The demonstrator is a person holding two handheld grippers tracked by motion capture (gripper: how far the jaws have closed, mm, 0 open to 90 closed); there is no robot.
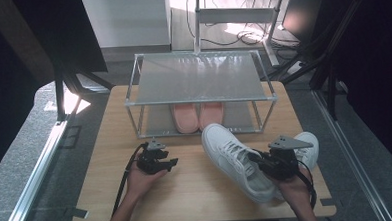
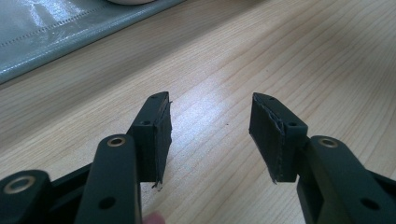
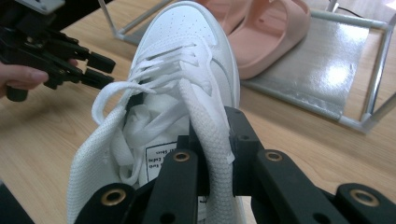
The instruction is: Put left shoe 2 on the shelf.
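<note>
white sneaker [image 3: 187,70] sits pinched at its collar between the jaws of our right gripper [image 3: 212,135], toe pointing away from them; our left gripper [image 2: 210,130] has jaws spread over bare wooden table [image 2: 280,56].

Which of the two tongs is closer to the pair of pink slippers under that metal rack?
Left, narrowly. The left tongs sit open on the wooden table just short of the pink slippers; the right tongs are farther back and to the right, clamped on a white sneaker.
</note>
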